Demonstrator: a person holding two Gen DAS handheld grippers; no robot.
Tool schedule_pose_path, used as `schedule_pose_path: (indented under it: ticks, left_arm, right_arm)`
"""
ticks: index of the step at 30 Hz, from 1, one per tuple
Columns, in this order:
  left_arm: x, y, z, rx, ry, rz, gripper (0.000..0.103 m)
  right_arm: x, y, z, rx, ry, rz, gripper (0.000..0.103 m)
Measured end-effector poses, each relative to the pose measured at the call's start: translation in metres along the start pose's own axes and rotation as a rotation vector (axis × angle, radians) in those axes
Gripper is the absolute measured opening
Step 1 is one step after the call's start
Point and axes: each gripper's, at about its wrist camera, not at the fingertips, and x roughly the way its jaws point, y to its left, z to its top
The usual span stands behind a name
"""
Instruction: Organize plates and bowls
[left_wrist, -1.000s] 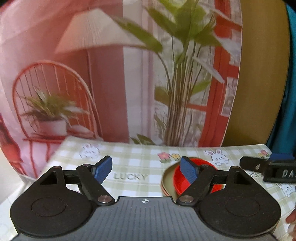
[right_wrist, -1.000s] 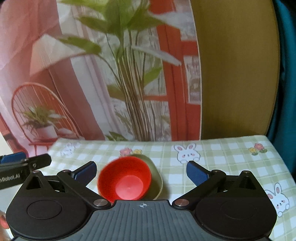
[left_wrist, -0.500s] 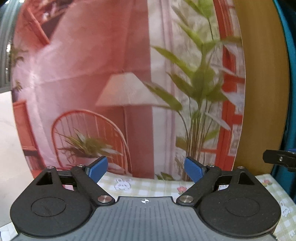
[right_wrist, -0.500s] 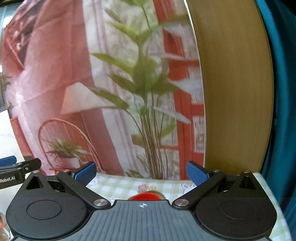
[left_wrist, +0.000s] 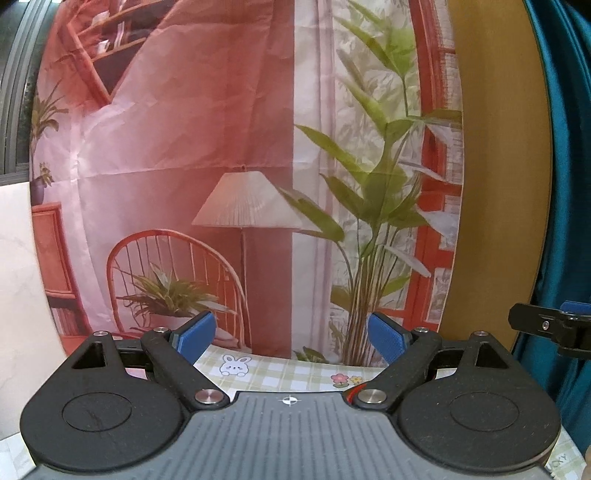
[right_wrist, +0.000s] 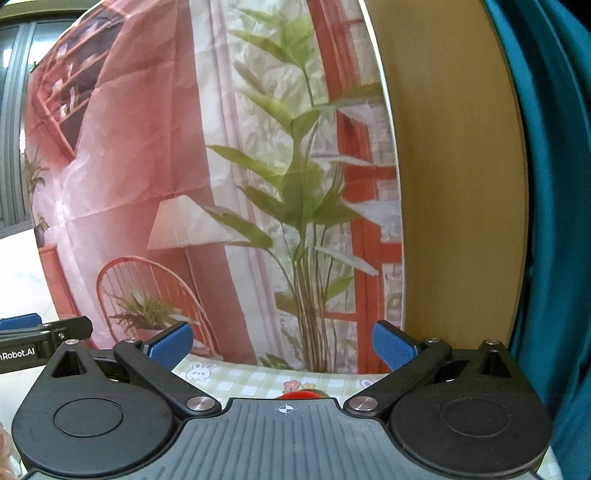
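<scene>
You have tipped both grippers up since a second ago, so the red bowl (right_wrist: 299, 395), then in plain sight nested in the green one, is now only a sliver past the right gripper's body on the checked tablecloth (right_wrist: 240, 380), which I take to mean the stacking is finished. Your left gripper (left_wrist: 291, 334) and right gripper (right_wrist: 282, 343) are level, side by side, both spread wide and empty, facing the printed backdrop (left_wrist: 221, 147) behind the tablecloth.

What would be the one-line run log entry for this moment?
left gripper: open, empty | right gripper: open, empty | red round bowl: on checked tablecloth, mostly hidden
</scene>
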Motion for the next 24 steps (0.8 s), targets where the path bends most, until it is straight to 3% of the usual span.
schedule_pose_path:
  ticks: [24]
  left_arm:
    - [-0.035, 0.003, 0.002, 0.014, -0.028, 0.002, 0.091]
  right_arm:
    - [-0.037, 0.009, -0.001, -0.009, -0.038, -0.014, 0.103]
